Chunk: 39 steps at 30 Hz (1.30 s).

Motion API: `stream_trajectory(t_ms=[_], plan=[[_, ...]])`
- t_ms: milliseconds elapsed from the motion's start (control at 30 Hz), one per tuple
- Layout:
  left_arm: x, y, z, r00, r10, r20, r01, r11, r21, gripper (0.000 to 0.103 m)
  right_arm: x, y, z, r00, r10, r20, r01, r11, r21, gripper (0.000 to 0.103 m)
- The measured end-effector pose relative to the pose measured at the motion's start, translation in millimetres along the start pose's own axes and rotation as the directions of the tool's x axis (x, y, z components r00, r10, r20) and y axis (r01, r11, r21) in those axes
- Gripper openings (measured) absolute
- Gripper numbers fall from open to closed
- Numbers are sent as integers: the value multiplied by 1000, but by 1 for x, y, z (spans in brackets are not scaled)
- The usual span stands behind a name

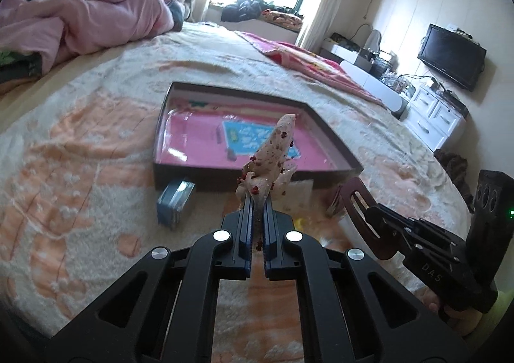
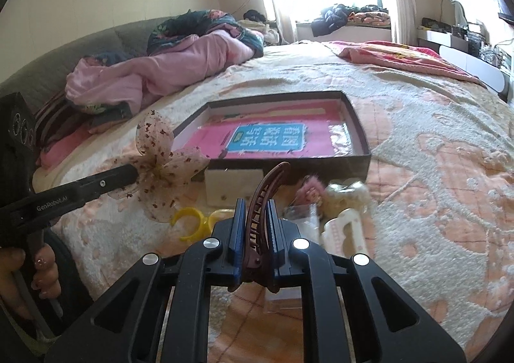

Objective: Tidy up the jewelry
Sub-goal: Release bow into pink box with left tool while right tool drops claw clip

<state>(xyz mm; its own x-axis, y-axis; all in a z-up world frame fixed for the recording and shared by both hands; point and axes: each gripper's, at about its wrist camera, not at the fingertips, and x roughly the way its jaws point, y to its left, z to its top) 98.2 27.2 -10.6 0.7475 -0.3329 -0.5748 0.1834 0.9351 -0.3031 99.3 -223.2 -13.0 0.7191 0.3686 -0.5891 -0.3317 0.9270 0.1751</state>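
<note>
My left gripper [image 1: 256, 199] is shut on a sheer pink bow [image 1: 273, 154] dotted with dark red flecks, held up above the bed. The same bow [image 2: 160, 167] shows in the right wrist view at the tip of the left gripper [image 2: 136, 172]. My right gripper [image 2: 255, 205] is shut on a brown hair claw clip [image 2: 261, 199], which stands upright between the blue pads. The brown clip [image 1: 359, 202] also appears at the right of the left wrist view. A shallow dark box [image 1: 199, 170] with a pink and blue lining lies on the bed just beyond both grippers.
On the blanket in front of the box [image 2: 363, 157] lie a yellow ring clip [image 2: 189, 223], a white card [image 2: 233, 185], a pink fluffy piece [image 2: 308, 191], a cream fluffy piece [image 2: 348, 193] and a white clip [image 2: 345, 229]. A small blue box [image 1: 175, 199] lies near the dark box. Pink bedding [image 1: 80, 22] is heaped behind.
</note>
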Motion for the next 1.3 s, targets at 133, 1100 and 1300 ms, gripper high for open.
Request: stream_trajectory(t_ms=[133,1100,1300], plan=[[3,-8,13,1000,-9,24,8,1000,13,1,-4,-7,9,1000,-18,24,18,1000,2,13],[89,41,66,993,114,-17,-115,990,-76,1,62,-59,88,996,-89,13,89,996,-14,13],[97,50,61,990,133,-50,-137,987,-84,1,86,-60,98,994,-108,-12,108,993,-50,13]])
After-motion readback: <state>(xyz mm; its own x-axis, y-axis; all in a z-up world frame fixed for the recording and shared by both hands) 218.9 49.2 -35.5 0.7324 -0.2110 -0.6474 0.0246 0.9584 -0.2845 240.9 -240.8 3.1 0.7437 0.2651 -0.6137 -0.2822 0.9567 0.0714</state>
